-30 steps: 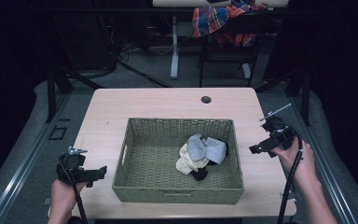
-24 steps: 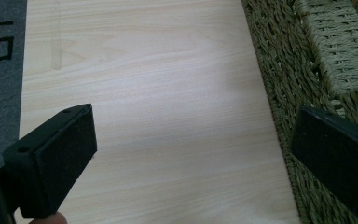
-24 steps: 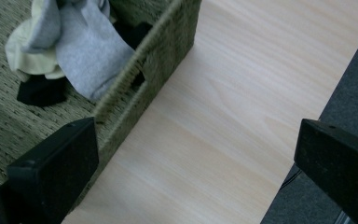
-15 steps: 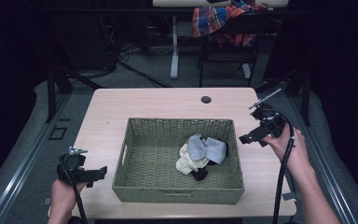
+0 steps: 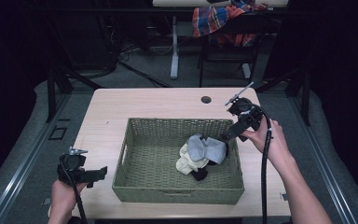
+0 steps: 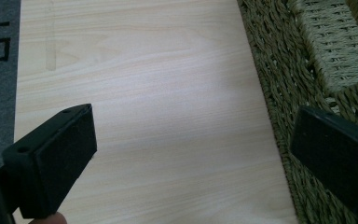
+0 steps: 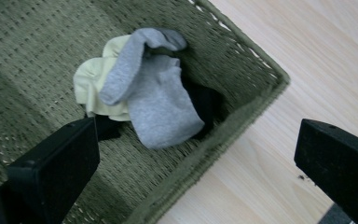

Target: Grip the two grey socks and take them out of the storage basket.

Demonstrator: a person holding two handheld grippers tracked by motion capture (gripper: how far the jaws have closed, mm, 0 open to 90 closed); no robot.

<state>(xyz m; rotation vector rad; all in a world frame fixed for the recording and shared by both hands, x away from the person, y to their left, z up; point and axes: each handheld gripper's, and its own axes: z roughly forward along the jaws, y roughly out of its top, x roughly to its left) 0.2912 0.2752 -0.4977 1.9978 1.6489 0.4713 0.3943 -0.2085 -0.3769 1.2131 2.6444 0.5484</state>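
Grey sock (image 7: 154, 100) lying atop the pile inside the woven basket (image 5: 135, 186); right tongs (image 5: 230, 131) hovering wide open above it, gripping nothing; left tongs (image 5: 99, 173) idling open over the tabletop (image 6: 144, 93); picking up not yet begun.

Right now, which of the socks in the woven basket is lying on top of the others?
The grey sock: it lies over the pale yellow sock and the black sock.

Olive-green woven wicker basket (image 5: 135, 186) held a grey sock (image 7: 154, 98), pale-yellow sock (image 7: 91, 77), black sock (image 7: 205, 100); light wood-grain table (image 5: 144, 100).
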